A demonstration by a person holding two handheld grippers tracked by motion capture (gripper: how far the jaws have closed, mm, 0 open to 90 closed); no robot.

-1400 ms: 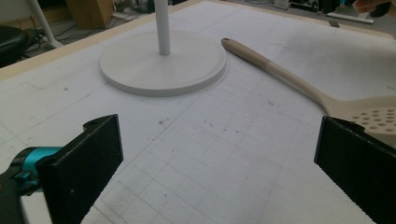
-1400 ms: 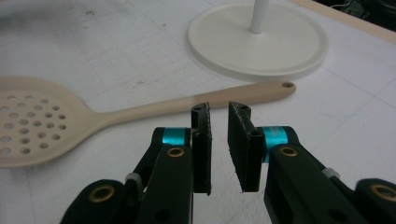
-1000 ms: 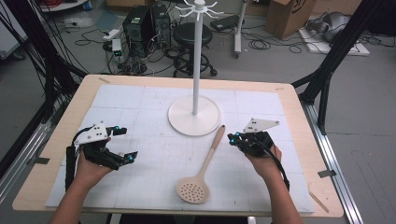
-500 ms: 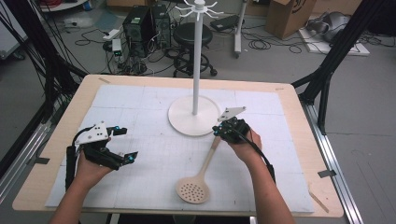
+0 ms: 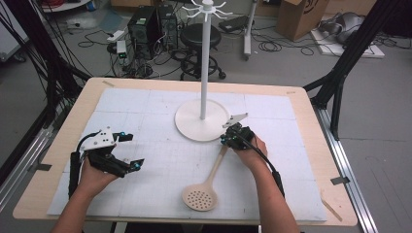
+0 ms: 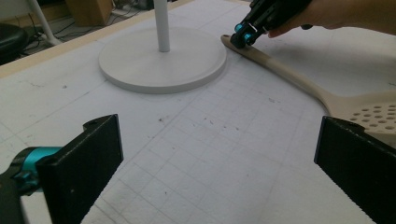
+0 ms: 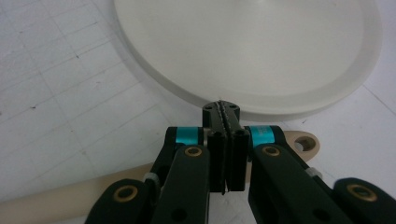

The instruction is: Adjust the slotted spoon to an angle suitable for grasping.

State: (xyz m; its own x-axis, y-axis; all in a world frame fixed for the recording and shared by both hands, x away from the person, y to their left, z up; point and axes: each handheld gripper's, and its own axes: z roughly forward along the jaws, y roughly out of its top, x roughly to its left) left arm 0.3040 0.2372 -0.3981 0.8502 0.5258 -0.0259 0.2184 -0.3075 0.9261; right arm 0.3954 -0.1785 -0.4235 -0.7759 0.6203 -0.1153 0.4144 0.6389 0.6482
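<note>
A cream slotted spoon (image 5: 199, 198) lies flat on the white mat, its handle (image 5: 217, 165) pointing up toward the white stand's round base (image 5: 201, 121). My right gripper (image 5: 226, 140) hovers low over the handle's end, beside the base rim. Its jaws are pressed together with nothing between them (image 7: 223, 109), and the handle's holed tip (image 7: 303, 142) passes underneath. My left gripper (image 5: 133, 151) rests at the mat's left, jaws wide apart (image 6: 215, 172) and empty, facing the spoon (image 6: 289, 77) and the right gripper (image 6: 243, 36).
The stand's tall pole (image 5: 205, 63) rises from the base to a hook crown at the top. A gridded white mat (image 5: 145, 107) covers the wooden table (image 5: 311, 121). Cables, computer cases and a stool stand on the floor beyond.
My right hand has swung left and forward from the mat's right side to the spoon handle's end by the stand base. The left gripper has stayed put.
</note>
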